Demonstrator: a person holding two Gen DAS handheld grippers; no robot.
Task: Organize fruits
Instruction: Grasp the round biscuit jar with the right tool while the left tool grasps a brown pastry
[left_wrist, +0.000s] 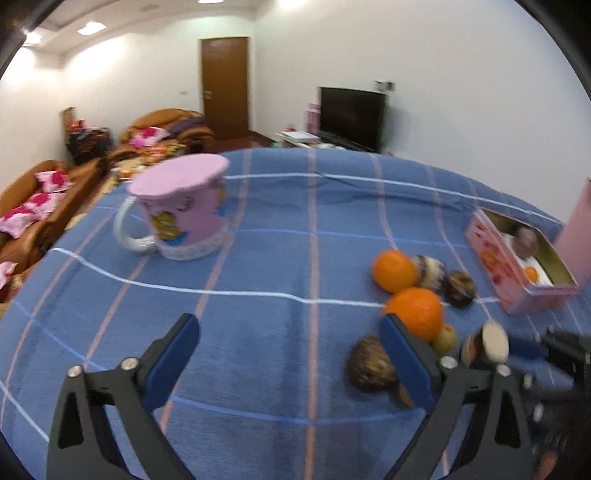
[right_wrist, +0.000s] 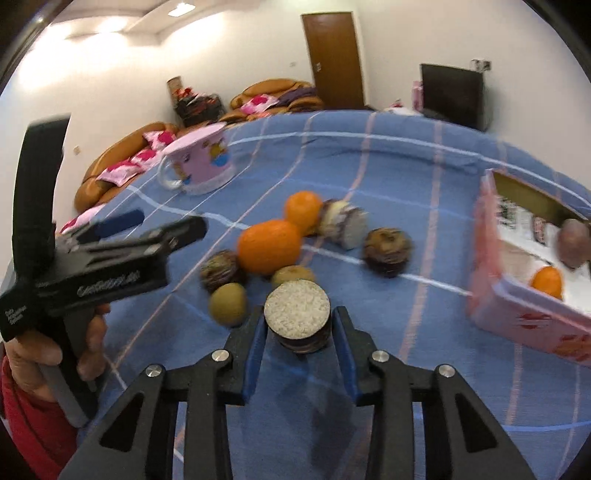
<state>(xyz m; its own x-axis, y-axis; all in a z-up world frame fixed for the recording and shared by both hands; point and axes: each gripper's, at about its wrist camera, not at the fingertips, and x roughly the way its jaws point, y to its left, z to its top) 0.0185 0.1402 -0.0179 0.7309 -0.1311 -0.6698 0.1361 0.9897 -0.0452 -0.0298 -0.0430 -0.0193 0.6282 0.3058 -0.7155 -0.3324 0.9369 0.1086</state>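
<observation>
My right gripper is shut on a halved dark fruit with a pale cut face, low over the blue checked cloth. Just beyond it lie two oranges, two brownish-green fruits, two dark round fruits and another halved fruit. A pink box at the right holds a small orange and a purple fruit. My left gripper stands open over bare cloth, its right finger just in front of the oranges. The held fruit shows at the right.
A pink mug with a white handle stands upside down at the far left of the table. The pink box lies near the right edge. A hand in a red sleeve holds the left gripper. Sofas, a door and a TV lie beyond.
</observation>
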